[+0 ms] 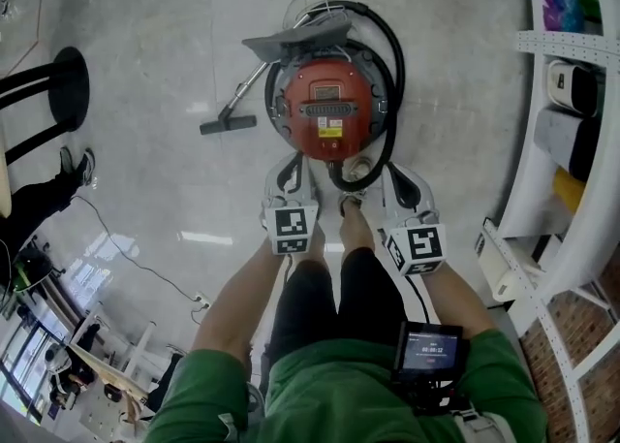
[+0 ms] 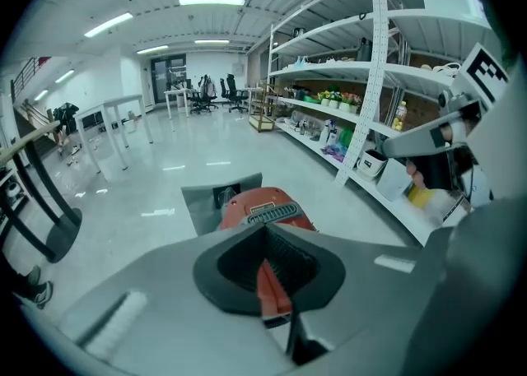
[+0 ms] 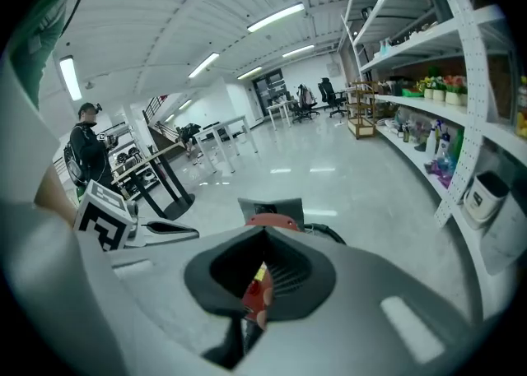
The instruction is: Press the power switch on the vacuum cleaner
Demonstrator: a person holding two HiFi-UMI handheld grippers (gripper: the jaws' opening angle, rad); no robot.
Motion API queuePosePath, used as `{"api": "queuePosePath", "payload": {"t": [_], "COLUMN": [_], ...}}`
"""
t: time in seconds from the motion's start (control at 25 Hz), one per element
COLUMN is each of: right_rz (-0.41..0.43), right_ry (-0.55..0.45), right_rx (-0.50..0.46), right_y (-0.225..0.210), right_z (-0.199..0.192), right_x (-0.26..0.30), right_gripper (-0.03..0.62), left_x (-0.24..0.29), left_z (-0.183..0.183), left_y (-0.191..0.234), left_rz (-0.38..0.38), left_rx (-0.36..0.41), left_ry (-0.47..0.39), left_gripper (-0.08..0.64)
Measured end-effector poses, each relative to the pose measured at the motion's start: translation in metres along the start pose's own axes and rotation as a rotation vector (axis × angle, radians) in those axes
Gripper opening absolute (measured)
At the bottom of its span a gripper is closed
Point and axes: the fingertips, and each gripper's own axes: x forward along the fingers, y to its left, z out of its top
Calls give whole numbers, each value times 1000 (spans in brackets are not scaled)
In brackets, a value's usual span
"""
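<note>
My left gripper [image 1: 290, 172] and right gripper [image 1: 403, 184], both clenched empty, hang over the near side of the red vacuum cleaner [image 1: 329, 102] on the floor by my feet; I can't pick out the switch, so a blunt tip may skid off the dome or snag the hose [image 1: 393, 121].

An open workshop-office: stocked shelving [image 2: 375, 62], desks [image 2: 123, 111], office chairs [image 2: 218, 91].

Glossy plastic on a polished floor [image 1: 145, 44]
The vacuum cleaner [image 1: 329, 107] has a shiny red plastic shell and a matt black hose [image 1: 395, 73]; the smooth pale floor mirrors the lamps; the person's green shirt [image 1: 329, 393] is matt cloth.
</note>
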Motion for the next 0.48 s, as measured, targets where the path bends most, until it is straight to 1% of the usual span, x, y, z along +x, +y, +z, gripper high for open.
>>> {"api": "queuePosePath", "payload": {"t": [0.28,0.48], "right_rz": [-19,-25], "right_ry": [-72,-128], "right_rx": [-47,-77], "right_y": [20,46], "right_z": [55,98], "right_x": [-36,-80], "right_gripper": [0,0], "left_x": [-61,-129], "left_z": [44,90], "left_y": [18,21], "left_rz": [31,28], "left_rx": [-1,-14], "left_ry": [-80,-182], "left_gripper": [8,8]}}
